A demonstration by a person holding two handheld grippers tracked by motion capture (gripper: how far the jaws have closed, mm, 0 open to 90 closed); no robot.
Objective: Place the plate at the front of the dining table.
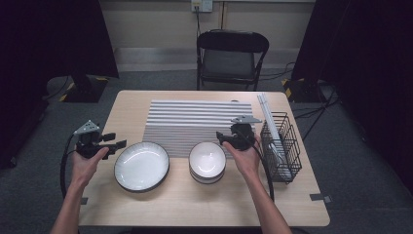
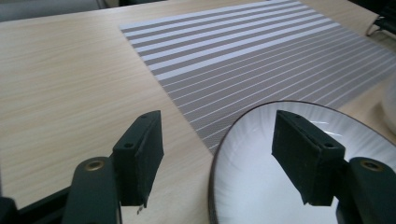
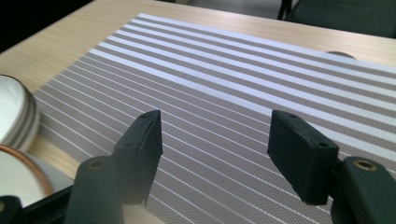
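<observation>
A: Plate (image 1: 141,166), white with a dark rim, lies flat on the bench (image 1: 146,207), hollow side up, just in front of the near left corner of the striped mat (image 1: 195,119). It is round, so it has no long axis and points nowhere but up.

B: And the left gripper (image 1: 116,143)?

A: In the high view it sits in the left hand (image 1: 87,163) just left of the plate, jaws aimed right toward its rim. The jaws stand apart with nothing between them.

B: What does its own camera add?

A: The left gripper view shows the plate (image 2: 289,182) from low and close: fine ribbing inside the rim, and 1 jaw standing above the white inside while the other stands above bare wood. Neither pad presses on it. The high view cannot settle that.

B: The right gripper (image 1: 221,138)?

A: Held by the right hand (image 1: 246,158) beside the stack of bowls (image 1: 207,163), between it and the black wire rack (image 1: 280,146). Its jaws are also apart and hold nothing.

B: Does its camera agree?

A: The right gripper view looks across the mat (image 3: 233,93) between the 2 jaws, with the plate's rim (image 3: 16,116) at the left edge and a copper-edged bowl (image 3: 21,179) at the lower left. That copper edge is too small to make out from above. The high view alone takes in the folding chair (image 1: 231,58) behind the bench.
</observation>
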